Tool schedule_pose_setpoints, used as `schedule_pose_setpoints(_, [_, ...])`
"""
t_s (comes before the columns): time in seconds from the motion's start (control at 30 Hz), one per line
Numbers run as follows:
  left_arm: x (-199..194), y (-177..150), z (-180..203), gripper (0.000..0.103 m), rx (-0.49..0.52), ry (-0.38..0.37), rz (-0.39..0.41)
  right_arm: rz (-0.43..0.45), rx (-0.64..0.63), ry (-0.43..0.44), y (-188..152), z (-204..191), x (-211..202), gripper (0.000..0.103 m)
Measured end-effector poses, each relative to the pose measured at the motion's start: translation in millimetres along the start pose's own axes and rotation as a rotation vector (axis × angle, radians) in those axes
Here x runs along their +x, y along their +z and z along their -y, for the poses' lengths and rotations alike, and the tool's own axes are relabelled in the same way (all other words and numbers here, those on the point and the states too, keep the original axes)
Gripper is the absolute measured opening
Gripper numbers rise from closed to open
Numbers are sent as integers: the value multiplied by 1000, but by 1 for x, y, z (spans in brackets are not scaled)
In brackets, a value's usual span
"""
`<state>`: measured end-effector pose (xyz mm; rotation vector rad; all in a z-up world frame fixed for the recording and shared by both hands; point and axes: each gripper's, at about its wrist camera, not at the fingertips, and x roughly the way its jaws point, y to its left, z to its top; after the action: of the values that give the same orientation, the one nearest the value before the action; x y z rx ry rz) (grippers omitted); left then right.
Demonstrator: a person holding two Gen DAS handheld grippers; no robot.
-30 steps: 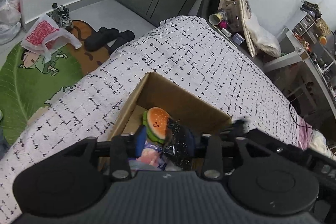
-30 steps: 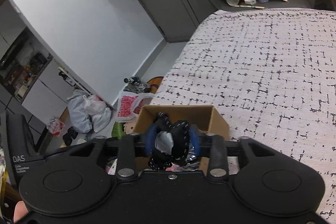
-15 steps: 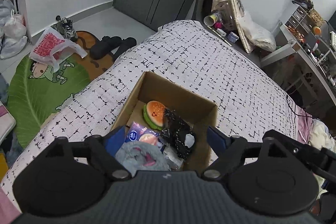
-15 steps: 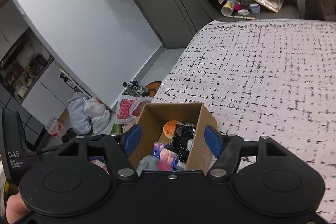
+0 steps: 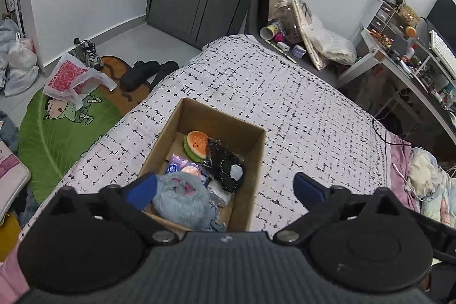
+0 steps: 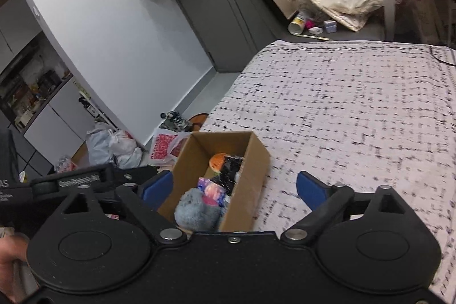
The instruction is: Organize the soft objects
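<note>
Blue-tipped tongs (both pairs) wide, empty.

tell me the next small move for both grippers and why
Probably lift both clear of the cardboard box and look for the next item. The left hand-held gripper and right hand-held gripper have just been opening, nothing between their jaws; the black fabric piece already lies inside beside the burger plush.

One cardboard box, one burger plush, one grey fluffy bundle, one black pouch
</note>
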<state>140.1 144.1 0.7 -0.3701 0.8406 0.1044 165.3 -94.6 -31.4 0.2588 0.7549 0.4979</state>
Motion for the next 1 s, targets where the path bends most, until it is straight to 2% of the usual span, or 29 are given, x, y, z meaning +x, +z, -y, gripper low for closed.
schedule_pose_setpoints(0.13, [-16,-8,8,102,6,-6,12,41,-1,-21,-2,9,-28,102])
schedule_pose_setpoints(0.5, [-54,-37,27,102,30,-27,73,81,-20,-19,-19,34,-77,103])
schedule_pose_setpoints(1.0, [-92,-73,52,102,72,-2,135,94,-31,-6,-50,64,-123,103])
